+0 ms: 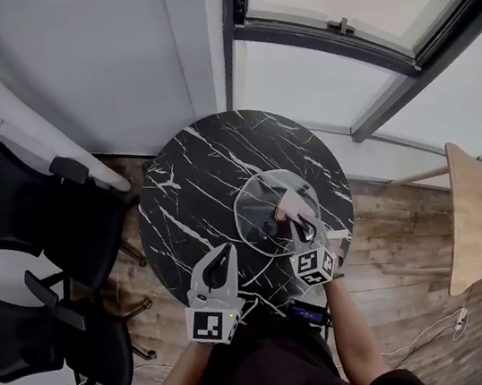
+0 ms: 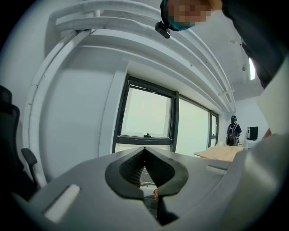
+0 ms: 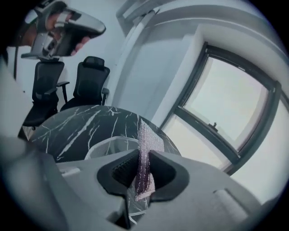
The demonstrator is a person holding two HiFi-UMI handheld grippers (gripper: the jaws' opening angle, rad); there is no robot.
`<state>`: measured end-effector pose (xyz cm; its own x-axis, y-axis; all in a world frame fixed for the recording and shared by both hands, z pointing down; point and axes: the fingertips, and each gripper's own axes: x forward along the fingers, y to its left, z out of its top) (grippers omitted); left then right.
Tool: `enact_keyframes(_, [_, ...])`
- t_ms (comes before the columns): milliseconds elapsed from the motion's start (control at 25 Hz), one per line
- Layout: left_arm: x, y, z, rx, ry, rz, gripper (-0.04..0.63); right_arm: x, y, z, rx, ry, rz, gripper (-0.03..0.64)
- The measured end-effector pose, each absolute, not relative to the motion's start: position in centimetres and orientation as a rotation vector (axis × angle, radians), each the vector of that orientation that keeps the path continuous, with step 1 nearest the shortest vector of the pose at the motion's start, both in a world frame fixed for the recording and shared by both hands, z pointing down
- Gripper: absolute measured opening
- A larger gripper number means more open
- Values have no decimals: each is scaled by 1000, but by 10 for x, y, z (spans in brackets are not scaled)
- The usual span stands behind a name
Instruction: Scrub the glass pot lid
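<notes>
Glass lid (image 1: 268, 219) sits toward the table (image 1: 186, 187) edge; right gripper (image 1: 303, 225) pinches a scrub cloth (image 3: 145, 158) above it; left gripper (image 1: 226, 253) closed, empty.

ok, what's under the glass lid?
Only the black marble table shows through the glass lid. The right gripper and its cloth hide the near-right part.

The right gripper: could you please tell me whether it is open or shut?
Shut on the scrubbing cloth: the right gripper has its jaws pinching the pinkish, glittery cloth, which stands up between them over the glass pot lid.
</notes>
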<state>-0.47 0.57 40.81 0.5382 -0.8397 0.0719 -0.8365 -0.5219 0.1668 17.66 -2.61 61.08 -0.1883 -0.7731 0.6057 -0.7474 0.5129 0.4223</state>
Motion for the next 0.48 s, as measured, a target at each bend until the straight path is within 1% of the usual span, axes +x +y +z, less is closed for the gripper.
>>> enact_keyframes(480, [-2, -2, 412, 2555, -1414, -17, 2, 181, -66, 680, 1058, -1843, -25, 67])
